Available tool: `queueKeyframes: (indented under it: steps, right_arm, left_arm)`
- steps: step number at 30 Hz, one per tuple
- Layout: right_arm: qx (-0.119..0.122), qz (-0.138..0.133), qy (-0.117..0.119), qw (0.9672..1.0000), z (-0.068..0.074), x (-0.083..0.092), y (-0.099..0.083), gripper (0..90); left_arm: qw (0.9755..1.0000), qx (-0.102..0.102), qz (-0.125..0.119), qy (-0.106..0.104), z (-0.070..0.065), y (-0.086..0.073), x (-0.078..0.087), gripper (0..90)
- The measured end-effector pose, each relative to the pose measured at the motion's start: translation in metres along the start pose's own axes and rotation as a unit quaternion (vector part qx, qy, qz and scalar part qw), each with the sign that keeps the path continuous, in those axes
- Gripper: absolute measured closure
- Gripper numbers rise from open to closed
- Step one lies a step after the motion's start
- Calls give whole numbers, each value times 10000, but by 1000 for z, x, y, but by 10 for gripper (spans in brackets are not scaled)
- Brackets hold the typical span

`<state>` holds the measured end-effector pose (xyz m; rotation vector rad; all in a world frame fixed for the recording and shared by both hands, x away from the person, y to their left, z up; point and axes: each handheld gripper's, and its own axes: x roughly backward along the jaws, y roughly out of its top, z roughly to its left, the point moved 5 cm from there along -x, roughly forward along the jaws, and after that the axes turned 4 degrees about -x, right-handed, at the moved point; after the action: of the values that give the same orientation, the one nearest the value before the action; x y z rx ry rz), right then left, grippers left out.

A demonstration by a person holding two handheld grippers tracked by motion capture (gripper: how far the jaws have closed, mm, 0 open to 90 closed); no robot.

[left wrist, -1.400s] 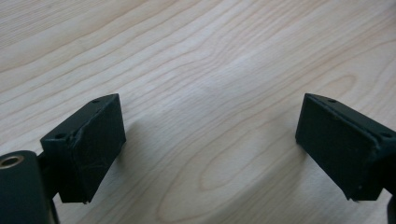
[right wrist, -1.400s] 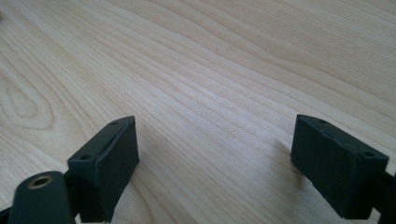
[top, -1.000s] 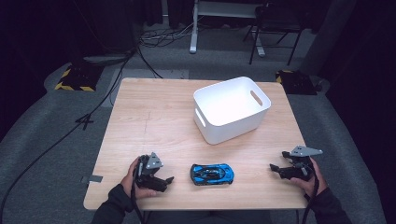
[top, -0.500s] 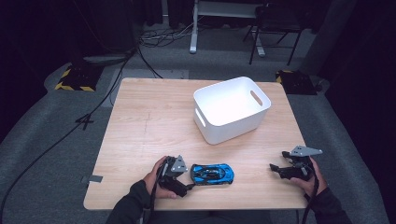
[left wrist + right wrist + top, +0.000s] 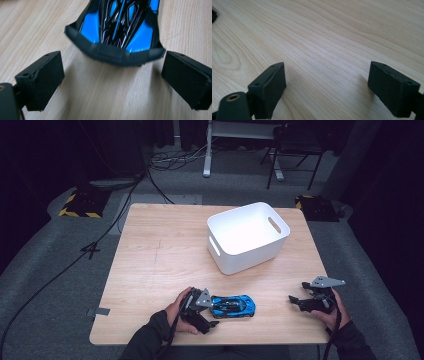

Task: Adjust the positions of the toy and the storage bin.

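Toy car: a blue and black toy car [image 5: 233, 306] lies flat on the wooden table [image 5: 160, 255], low in the high view and a little right of centre, its length running left to right across the frame.

Left gripper: the left gripper [image 5: 212, 312] sits at the car's left end, low centre of the high view, held in a hand [image 5: 181, 312] that comes in from the bottom edge.

Left jaws: in the left gripper view the two black jaws stand wide apart — they have just been opening — with bare wood between them; the car's [image 5: 117, 30] dark end lies just ahead of the gap, upper centre of that frame, and neither pad touches it.

Right gripper: the right gripper [image 5: 296, 301] rests near the table's lower right in the high view, well apart from the car.

Right jaws: spread wide over bare table [image 5: 324, 45] in the right gripper view — nothing held.

Bin: a white bin [image 5: 248, 237] with handle slots stands right of centre in the upper half of the table, well apart from the car.
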<state>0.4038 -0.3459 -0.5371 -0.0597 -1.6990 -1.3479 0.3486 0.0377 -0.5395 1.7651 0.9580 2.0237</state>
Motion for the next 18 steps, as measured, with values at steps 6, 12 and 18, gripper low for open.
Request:
queueKeyframes:
  steps: [6,12,18]
  right_arm:
    - [0,1,0,10000,0,0,0,148]
    - [1,2,0,10000,0,0,0,148]
    - [-1,1,0,10000,0,0,0,148]
  left_arm:
    - [9998,-118,54,-136,0,7,-6,24]
    - [9995,-194,38,-242,-1,14,-13,12]
    - [9991,-302,45,-292,-1,21,-18,14]
